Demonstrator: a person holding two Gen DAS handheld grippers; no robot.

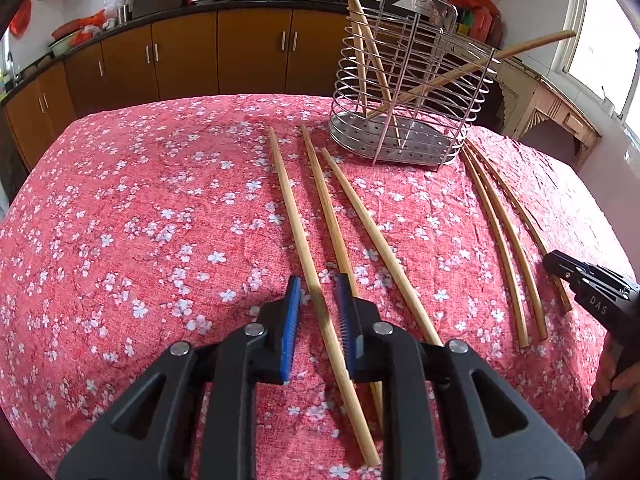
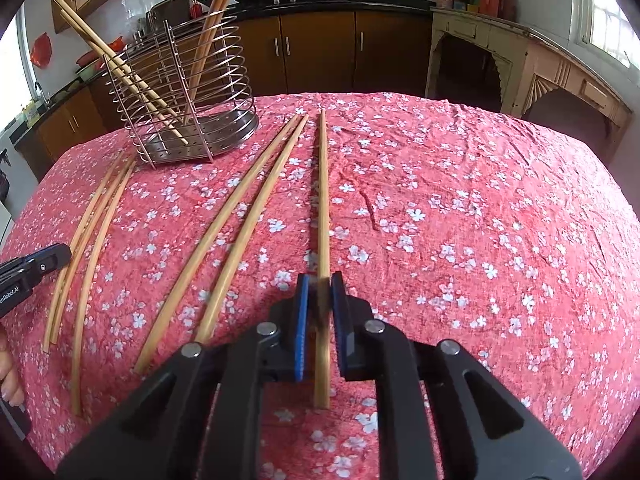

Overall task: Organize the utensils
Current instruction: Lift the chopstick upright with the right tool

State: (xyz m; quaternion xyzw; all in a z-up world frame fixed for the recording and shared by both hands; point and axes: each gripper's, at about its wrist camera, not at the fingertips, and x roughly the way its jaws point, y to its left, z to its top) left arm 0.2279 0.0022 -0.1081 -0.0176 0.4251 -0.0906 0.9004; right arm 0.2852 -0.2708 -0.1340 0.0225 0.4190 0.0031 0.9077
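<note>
A wire utensil holder (image 1: 408,96) (image 2: 188,92) stands at the far side of the table and holds three wooden chopsticks. My left gripper (image 1: 318,292) is open, its blue pads on either side of the leftmost chopstick (image 1: 296,216) without pressing it. Two more chopsticks (image 1: 376,236) lie just right of it. My right gripper (image 2: 319,286) has its blue pads closed against the rightmost chopstick (image 2: 323,184), which lies along the cloth. Two chopsticks (image 2: 236,224) lie to its left, and three more (image 2: 92,232) farther left.
The table carries a red floral cloth (image 1: 140,220) (image 2: 480,220). The right gripper's black body (image 1: 592,292) shows at the right edge of the left wrist view. Brown kitchen cabinets (image 1: 224,48) and a cream side table (image 2: 520,64) stand beyond.
</note>
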